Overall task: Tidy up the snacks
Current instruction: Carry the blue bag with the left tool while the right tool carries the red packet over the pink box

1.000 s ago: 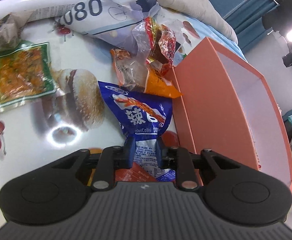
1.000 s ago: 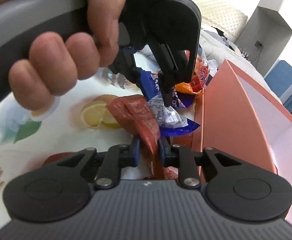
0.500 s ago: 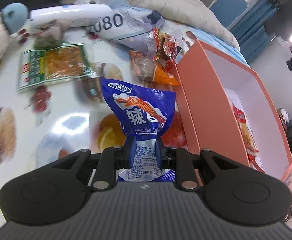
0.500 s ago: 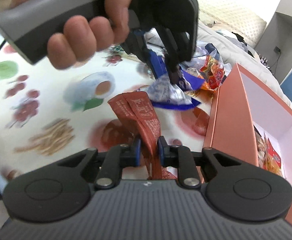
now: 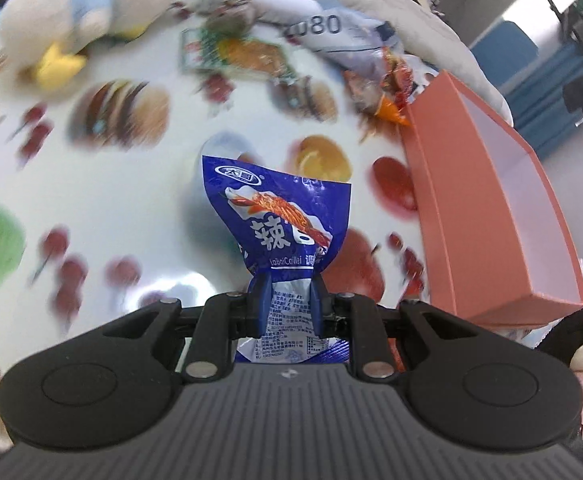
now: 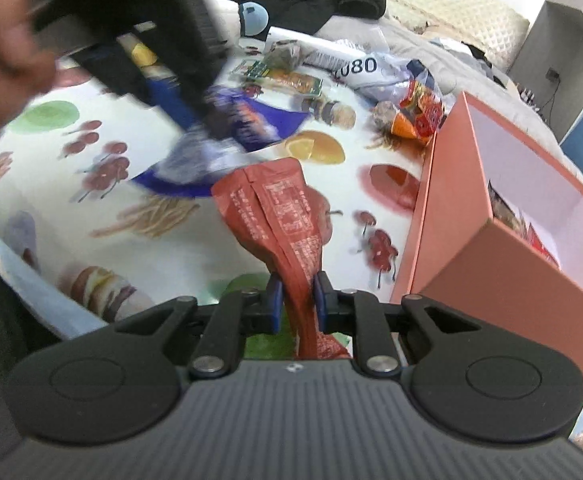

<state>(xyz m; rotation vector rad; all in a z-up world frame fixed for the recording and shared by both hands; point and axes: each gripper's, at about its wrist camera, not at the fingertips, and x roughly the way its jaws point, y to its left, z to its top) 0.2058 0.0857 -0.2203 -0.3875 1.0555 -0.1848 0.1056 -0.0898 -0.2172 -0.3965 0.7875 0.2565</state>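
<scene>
Both grippers have lifted higher than half a second ago; more tablecloth (image 5: pixel 139 208) shows beneath them. Left gripper (image 5: pixel 285 300) jaws clamped on a blue packet (image 5: pixel 279 224), crinkled, held up over the table. Right gripper (image 6: pixel 295 300) jaws clamped on a red packet (image 6: pixel 279 216), creased, printed back facing camera. Orange box (image 6: pixel 443 216) stands open to the right, some snacks inside at its near end. Green packet (image 5: pixel 243 54), white bag (image 5: pixel 331 28) and plush toy (image 5: pixel 71 12) lie beyond, blurred
</scene>
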